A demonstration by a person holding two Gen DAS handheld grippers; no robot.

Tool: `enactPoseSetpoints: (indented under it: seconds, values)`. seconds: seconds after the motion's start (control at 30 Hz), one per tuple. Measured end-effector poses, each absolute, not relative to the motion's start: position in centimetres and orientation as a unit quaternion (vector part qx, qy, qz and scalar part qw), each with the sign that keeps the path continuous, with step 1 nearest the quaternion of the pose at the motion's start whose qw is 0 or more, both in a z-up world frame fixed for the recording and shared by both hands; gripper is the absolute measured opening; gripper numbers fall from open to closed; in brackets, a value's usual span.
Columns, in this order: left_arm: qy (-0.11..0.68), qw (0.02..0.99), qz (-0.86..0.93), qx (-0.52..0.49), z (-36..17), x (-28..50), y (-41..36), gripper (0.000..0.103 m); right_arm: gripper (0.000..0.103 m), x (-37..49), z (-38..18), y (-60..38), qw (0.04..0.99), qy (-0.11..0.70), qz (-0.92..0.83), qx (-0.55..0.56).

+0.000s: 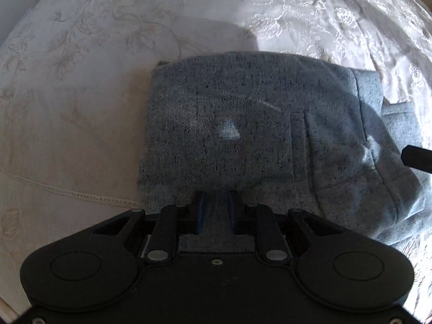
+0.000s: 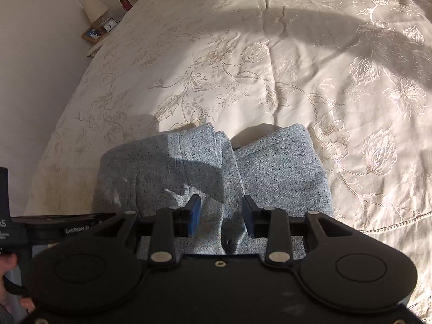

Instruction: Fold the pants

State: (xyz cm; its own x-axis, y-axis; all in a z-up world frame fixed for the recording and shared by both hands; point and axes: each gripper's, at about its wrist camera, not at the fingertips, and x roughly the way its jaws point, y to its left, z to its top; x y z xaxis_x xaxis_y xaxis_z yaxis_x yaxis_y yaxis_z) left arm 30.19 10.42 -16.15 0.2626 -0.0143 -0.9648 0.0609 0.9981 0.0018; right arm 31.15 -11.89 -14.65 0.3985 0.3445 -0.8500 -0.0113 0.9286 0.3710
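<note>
The pants (image 1: 243, 124) are blue-grey speckled cloth, folded into a thick rectangle on a cream embroidered bedspread (image 1: 81, 94). In the left wrist view my left gripper (image 1: 216, 202) hovers over the near edge of the fold, its blue-padded jaws a little apart and holding nothing. In the right wrist view the pants (image 2: 283, 167) lie just ahead, with two folded ends side by side. My right gripper (image 2: 221, 210) is open over them and empty. The right gripper's tip shows at the right edge of the left wrist view (image 1: 417, 158).
The bedspread (image 2: 270, 54) spreads wide around the pants, with a lace seam (image 1: 75, 195) at the near left. A bedside table (image 2: 94, 36) with a lamp (image 2: 94, 8), a clock and a photo frame stands by the wall at the far left.
</note>
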Motion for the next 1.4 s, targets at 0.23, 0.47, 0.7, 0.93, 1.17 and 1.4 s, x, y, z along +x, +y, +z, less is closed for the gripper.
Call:
enactPoseSetpoints:
  seconds: [0.23,0.47,0.7,0.93,1.17,1.4]
  values:
    - [0.593,0.803,-0.047,0.046,-15.5,29.3,9.9,0.024,0.040,33.0,-17.9,-10.5,0.797,0.583,0.098,0.128]
    - [0.560,0.828,-0.034,-0.008,-10.9,26.1,13.6,0.025,0.042,33.5,-19.1,-11.5,0.786,0.589,0.105,0.159]
    - [0.559,0.829,-0.026,0.009,-9.6,21.9,14.7,0.026,0.046,32.4,-19.7,-13.1,0.768,0.595,0.127,0.198]
    - [0.560,0.828,-0.045,0.005,-9.3,19.0,11.3,0.027,0.026,32.7,-19.3,-11.3,0.764,0.588,0.162,0.210]
    - [0.543,0.834,-0.092,0.034,-10.0,16.8,6.3,0.027,0.011,31.4,-14.3,-10.2,0.801,0.556,0.168,0.149]
    - [0.507,0.853,-0.089,0.086,-11.3,17.2,1.9,0.028,0.009,31.7,-9.0,-10.0,0.821,0.519,0.186,0.148]
